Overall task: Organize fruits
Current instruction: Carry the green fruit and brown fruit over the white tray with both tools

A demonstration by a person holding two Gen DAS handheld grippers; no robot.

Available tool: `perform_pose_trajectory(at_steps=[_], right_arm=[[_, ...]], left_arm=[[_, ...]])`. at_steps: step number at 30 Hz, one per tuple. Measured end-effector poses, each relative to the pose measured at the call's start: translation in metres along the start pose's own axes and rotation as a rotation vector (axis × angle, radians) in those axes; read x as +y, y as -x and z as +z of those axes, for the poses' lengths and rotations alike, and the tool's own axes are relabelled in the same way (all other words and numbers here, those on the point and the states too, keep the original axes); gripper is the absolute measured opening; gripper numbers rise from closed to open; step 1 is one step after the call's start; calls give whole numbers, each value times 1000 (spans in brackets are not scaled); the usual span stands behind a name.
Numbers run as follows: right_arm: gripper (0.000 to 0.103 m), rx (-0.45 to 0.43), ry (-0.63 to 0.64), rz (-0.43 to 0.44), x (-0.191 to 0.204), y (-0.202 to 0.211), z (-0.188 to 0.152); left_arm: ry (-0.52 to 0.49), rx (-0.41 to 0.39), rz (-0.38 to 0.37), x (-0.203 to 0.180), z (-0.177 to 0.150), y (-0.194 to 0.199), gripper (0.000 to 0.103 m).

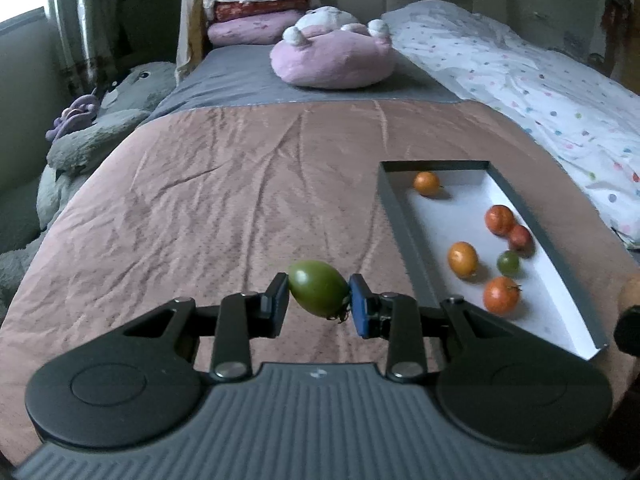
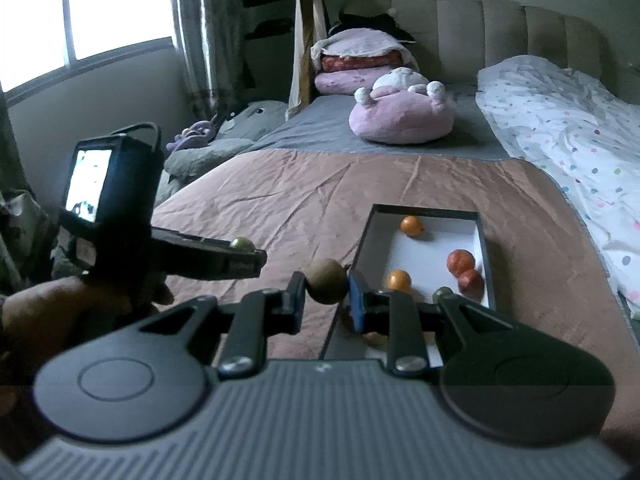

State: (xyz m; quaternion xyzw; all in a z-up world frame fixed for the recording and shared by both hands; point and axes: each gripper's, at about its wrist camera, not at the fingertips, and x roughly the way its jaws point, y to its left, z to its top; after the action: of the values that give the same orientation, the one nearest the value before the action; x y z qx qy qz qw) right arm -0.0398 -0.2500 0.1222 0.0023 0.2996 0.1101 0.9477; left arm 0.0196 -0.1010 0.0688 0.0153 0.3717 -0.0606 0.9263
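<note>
My left gripper (image 1: 319, 300) is shut on a green tomato (image 1: 318, 288), held above the pink blanket just left of the tray. The grey tray with a white floor (image 1: 394, 216) holds several orange, red and green fruits, such as an orange one (image 1: 463, 258). My right gripper (image 2: 326, 294) is shut on a round brown fruit (image 2: 326, 280) near the tray's (image 2: 424, 254) left wall. The left gripper (image 2: 224, 258) with its green tomato (image 2: 242, 243) shows at the left of the right wrist view.
A pink blanket (image 1: 224, 200) covers the bed. A pink plush cushion (image 1: 332, 56) lies beyond it, a dotted white duvet (image 1: 540, 88) to the right, grey plush toys (image 1: 96, 128) off the left edge. Stacked pillows (image 2: 356, 60) sit by the headboard.
</note>
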Motion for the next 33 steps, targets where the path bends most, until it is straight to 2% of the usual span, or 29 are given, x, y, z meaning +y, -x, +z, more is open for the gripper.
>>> perform_pose_trajectory(at_steps=[14, 33], right_arm=[[26, -35, -64, -41, -26, 22, -7], [26, -35, -124, -88, -52, 30, -17]], left_arm=[[-80, -1, -37, -45, 8, 5, 38], [-168, 28, -91, -99, 16, -23, 38]])
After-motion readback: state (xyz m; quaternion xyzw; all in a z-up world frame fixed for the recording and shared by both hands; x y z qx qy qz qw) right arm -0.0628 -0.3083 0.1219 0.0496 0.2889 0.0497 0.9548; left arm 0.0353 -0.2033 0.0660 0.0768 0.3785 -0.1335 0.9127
